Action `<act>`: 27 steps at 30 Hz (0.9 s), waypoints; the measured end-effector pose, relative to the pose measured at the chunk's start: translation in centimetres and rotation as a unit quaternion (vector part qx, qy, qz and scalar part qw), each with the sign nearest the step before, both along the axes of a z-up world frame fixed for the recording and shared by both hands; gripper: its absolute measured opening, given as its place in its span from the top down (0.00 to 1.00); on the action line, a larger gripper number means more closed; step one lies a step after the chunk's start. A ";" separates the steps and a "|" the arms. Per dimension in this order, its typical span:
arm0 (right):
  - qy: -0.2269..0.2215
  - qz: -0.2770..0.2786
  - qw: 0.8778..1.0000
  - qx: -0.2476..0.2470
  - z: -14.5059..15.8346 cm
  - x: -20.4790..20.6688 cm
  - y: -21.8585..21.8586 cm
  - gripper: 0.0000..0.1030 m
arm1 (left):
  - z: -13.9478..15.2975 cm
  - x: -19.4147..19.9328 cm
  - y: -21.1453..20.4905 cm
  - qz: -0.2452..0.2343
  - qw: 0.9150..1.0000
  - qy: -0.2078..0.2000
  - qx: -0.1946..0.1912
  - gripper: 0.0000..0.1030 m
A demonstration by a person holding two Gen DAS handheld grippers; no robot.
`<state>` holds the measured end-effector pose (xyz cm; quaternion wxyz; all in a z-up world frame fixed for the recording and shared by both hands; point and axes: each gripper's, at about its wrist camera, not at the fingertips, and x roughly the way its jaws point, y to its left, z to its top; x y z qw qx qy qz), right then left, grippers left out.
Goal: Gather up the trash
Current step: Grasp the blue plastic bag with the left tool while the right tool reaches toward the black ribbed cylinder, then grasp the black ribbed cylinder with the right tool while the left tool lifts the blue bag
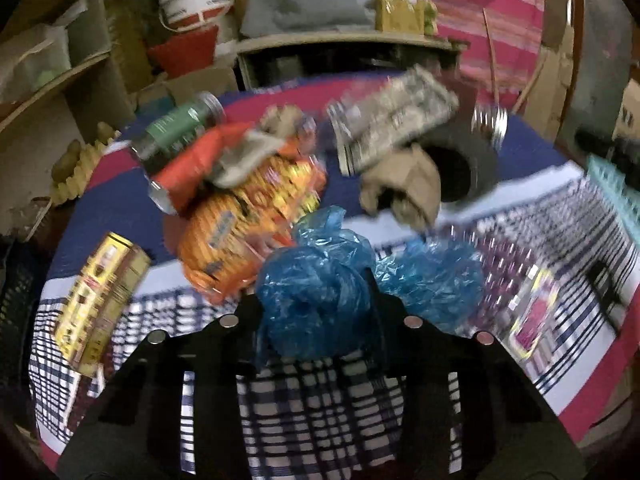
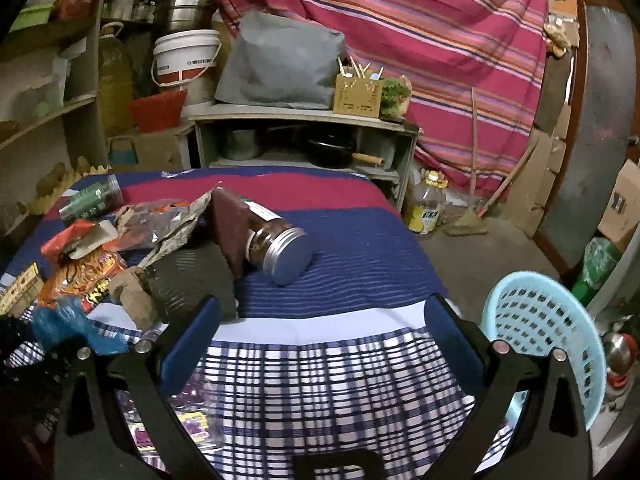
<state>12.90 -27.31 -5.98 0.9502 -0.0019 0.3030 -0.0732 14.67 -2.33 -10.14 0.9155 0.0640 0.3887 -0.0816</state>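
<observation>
Left gripper point(image 1: 320, 312): black jaws were pinched on a crinkled blue plastic bag point(image 1: 316, 292), low on the checked cloth point(image 1: 320, 400).
Right gripper point(image 2: 320, 336): blue pads gaped wide, empty.
Nearby: glossy orange wrapper point(image 1: 240, 224).

Setting: cramped home storeroom with kitchen goods, dim light. Evidence: open wooden shelves point(image 2: 52, 112) at left holding tubs and containers; white plastic bucket point(image 2: 186, 58); steel pots point(image 2: 182, 10) stacked above it; low cupboard point(image 2: 304, 140) containing a black pan point(image 2: 332, 148); cooking-oil bottle point(image 2: 426, 204) on the concrete floor; striped pink cloth point(image 2: 420, 48) hung as backdrop; cardboard boxes point(image 2: 620, 200) at right.
</observation>
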 end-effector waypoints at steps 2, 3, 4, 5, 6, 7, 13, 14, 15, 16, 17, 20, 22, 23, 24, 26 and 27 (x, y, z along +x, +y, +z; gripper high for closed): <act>0.003 0.005 1.000 0.013 -0.3 0.2 0.3 0.04 | 1.3 -0.1 0.7 0.010 1.000 -0.012 -0.016 0.64; 0.005 0.008 1.000 0.018 -0.5 0.4 0.7 0.04 | 2.2 -0.1 1.1 0.019 0.999 -0.021 -0.024 0.64; 0.009 0.014 1.000 0.023 -0.7 0.6 1.1 0.04 | 2.9 -0.1 1.4 0.029 0.999 -0.032 -0.026 0.64; 0.010 0.018 0.999 0.025 -0.8 0.8 1.5 0.04 | 3.7 -0.1 1.8 0.038 0.998 -0.043 -0.026 0.64; 0.013 0.025 0.999 0.026 -1.0 1.0 2.1 0.04 | 4.7 -0.2 2.2 0.045 0.997 -0.062 -0.030 0.64; 0.016 0.031 0.999 0.025 -1.1 1.4 2.8 0.04 | 5.4 -0.2 2.3 0.047 0.996 -0.074 -0.032 0.64; 0.037 0.070 0.997 0.002 -2.5 3.1 6.1 0.04 | 6.5 1.2 4.1 0.060 0.993 -0.093 -0.034 0.64; 0.041 0.072 0.997 -0.001 -2.7 3.3 6.2 0.04 | 6.4 1.5 4.4 0.063 0.993 -0.088 -0.039 0.64; 0.045 0.075 0.996 0.000 -2.9 3.7 6.4 0.04 | 6.2 1.9 4.6 0.065 0.993 -0.084 -0.044 0.64; 0.048 0.079 0.996 0.005 -3.1 3.9 6.5 0.04 | 6.2 2.1 4.9 0.066 0.993 -0.083 -0.046 0.64; 0.050 0.083 0.995 0.011 -3.1 4.1 6.7 0.04 | 6.2 2.3 5.0 0.066 0.993 -0.082 -0.047 0.64; 0.050 0.099 0.994 0.002 -3.3 4.6 7.5 0.04 | 6.0 2.8 5.2 0.065 0.993 -0.079 -0.055 0.64; 0.051 0.105 0.993 -0.024 -3.6 5.0 8.0 0.05 | 5.7 3.0 5.3 0.063 0.994 -0.070 -0.058 0.64; 0.053 0.108 0.992 -0.026 -3.8 5.3 8.0 0.05 | 5.6 3.0 5.2 0.062 0.994 -0.068 -0.058 0.64; 0.056 0.111 0.992 -0.023 -4.0 5.5 7.8 0.06 | 5.6 2.9 5.0 0.060 0.994 -0.068 -0.058 0.63; 0.068 0.119 0.990 -0.014 -4.4 6.5 7.4 0.12 | 5.7 2.8 4.8 0.058 0.994 -0.071 -0.057 0.63; 0.074 0.124 0.989 -0.010 -4.7 6.9 7.3 0.17 | 5.7 2.8 4.6 0.056 0.994 -0.072 -0.058 0.63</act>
